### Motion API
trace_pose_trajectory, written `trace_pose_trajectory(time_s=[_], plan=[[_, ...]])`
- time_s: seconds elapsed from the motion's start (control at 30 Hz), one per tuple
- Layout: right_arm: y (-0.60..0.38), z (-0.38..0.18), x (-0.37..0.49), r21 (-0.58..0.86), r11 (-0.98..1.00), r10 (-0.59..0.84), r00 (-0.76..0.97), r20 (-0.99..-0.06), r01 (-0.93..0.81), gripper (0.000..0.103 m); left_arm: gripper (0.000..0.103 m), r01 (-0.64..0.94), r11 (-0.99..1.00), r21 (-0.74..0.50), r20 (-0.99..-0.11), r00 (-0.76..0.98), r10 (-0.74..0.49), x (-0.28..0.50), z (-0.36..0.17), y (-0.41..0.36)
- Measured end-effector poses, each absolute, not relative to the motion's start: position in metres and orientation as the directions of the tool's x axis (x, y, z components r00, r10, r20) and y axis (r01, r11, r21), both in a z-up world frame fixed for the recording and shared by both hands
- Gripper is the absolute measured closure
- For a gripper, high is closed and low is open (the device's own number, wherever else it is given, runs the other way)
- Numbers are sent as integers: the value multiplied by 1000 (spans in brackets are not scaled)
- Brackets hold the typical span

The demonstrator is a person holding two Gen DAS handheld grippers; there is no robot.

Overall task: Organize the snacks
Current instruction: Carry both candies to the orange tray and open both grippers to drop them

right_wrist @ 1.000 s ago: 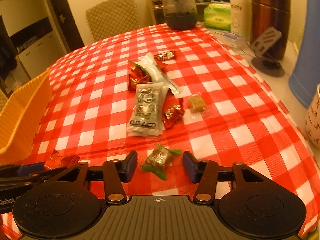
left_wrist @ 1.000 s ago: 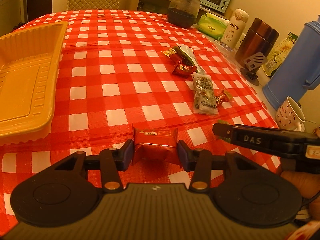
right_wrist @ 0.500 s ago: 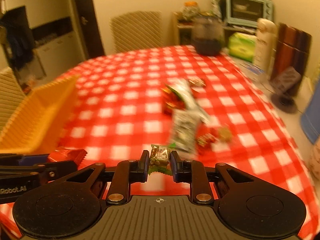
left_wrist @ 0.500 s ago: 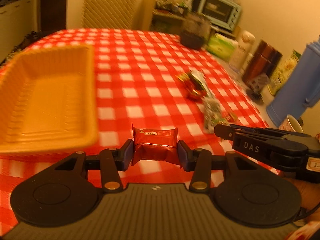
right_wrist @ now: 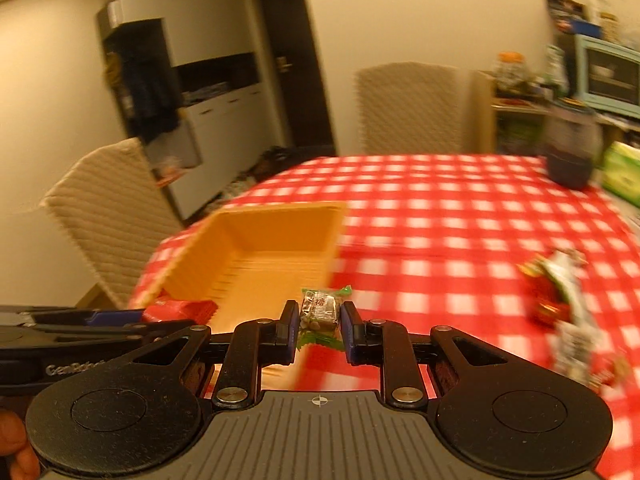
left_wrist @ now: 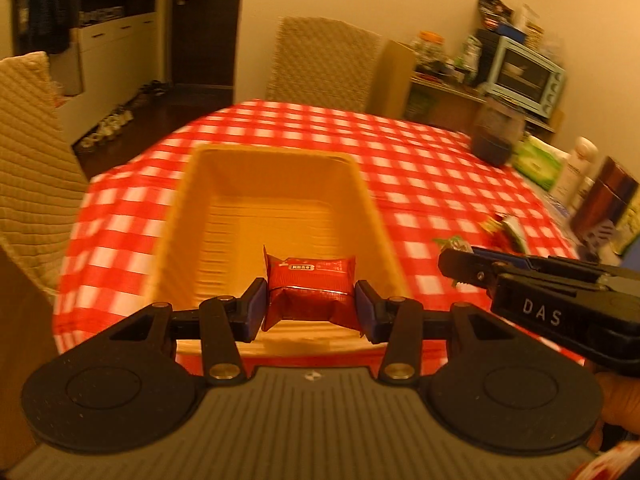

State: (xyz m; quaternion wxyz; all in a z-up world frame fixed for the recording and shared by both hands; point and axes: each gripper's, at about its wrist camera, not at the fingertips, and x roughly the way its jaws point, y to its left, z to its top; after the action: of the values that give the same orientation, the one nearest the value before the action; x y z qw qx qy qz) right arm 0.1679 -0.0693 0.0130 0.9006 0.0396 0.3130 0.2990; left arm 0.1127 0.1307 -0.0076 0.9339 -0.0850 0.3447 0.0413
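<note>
A red snack packet (left_wrist: pixel 310 289) is clamped in the left gripper (left_wrist: pixel 310 306) above the yellow tray (left_wrist: pixel 276 184) at 12 o'clock — a green-wrapped candy (right_wrist: pixel 319 307) is pinched in the right gripper (right_wrist: pixel 319 330).

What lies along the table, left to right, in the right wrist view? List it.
Left gripper with red snack → yellow tray → green-wrapped candy in the right gripper → loose snack pile.
</note>
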Motion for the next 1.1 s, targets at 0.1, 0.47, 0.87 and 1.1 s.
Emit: trace_pose_trajectory(time_s=[0.1, 0.47, 0.87, 1.1], plan=[[-48, 9, 177, 265, 799, 586, 597, -548, -540, 80, 59, -166, 979, -122, -653, 756, 46, 114, -8, 150], [-16, -7, 194, 270, 785, 595, 557, -579, -558, 80, 59, -194, 973, -123, -671, 738, 63, 128, -22, 176], [-16, -10, 199, 282, 787, 593, 550, -588, -548, 80, 51, -206, 973, -105, -688, 722, 78, 135, -32, 183], [-16, -9, 197, 288, 775, 610, 547, -573, -562, 80, 50, -234, 966, -110, -680, 726, 98, 123, -26, 189]])
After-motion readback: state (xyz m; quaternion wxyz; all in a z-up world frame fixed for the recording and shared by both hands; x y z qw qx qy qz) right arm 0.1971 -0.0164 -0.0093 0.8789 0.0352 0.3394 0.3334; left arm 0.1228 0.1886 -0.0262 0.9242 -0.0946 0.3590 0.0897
